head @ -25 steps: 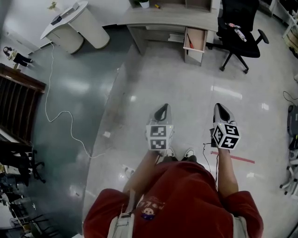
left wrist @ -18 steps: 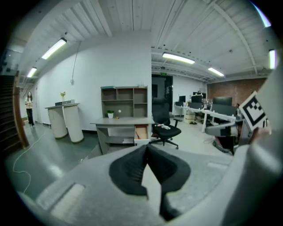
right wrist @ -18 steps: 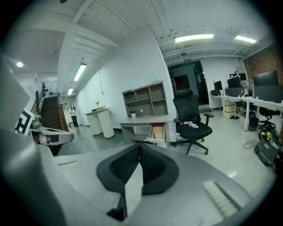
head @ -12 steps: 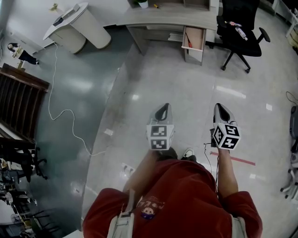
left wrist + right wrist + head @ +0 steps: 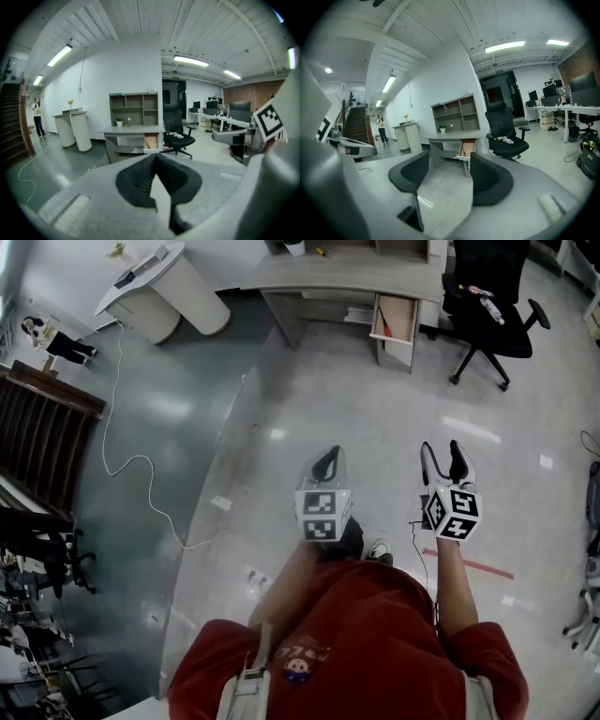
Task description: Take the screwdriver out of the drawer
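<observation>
**Screwdriver lies in the open drawer, well away from both empty grippers**

A person in a red shirt (image 5: 349,643) stands on a glossy floor (image 5: 375,418) and holds both grippers out in front, side by side and apart. The left gripper (image 5: 326,459) is clenched: its jaw tips meet with nothing between them, and only floor shows through the gap lower down. The right gripper (image 5: 443,454) is released. Its jaws have just been opening, and they now stand wide apart with only bare floor between the pads.

Across the floor stands a grey desk (image 5: 347,273). Its drawer (image 5: 395,341) is pulled out toward the person. The screwdriver (image 5: 379,321), with a red handle, lies inside the drawer along its left wall. Neither gripper is near it.

Just right of the drawer is a black chair (image 5: 487,310) with a bottle (image 5: 488,292) lying on its seat. To the left of the desk stands a white counter (image 5: 164,287). A pale cable (image 5: 131,465) runs from beside the counter across the darker floor. A strip of red tape (image 5: 473,564) is stuck to the floor near the right gripper.
</observation>
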A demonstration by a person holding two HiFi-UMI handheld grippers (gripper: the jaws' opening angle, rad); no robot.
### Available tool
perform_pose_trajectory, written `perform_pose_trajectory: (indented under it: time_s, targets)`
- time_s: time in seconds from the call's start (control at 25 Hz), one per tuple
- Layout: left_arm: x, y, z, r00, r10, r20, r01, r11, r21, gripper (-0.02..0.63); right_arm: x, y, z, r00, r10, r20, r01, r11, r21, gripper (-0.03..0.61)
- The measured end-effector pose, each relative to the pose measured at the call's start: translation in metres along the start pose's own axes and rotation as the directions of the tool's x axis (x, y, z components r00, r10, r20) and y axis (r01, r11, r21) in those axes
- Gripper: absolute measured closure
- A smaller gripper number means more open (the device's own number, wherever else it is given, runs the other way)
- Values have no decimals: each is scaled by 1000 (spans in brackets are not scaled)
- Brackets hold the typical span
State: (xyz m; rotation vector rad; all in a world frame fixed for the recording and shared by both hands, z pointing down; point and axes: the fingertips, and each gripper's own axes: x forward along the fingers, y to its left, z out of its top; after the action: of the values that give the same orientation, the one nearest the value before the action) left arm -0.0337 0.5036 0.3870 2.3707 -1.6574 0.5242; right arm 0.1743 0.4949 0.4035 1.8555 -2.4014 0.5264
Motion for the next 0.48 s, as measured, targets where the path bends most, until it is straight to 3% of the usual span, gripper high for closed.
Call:
perform_pose_trajectory:
  time_s: [0.48]
  targets:
    - [50,31,-4,1000,-13,-11,13,1000,-23,614,55,2,-4,999,-5,-34,5,1000,-14,321]
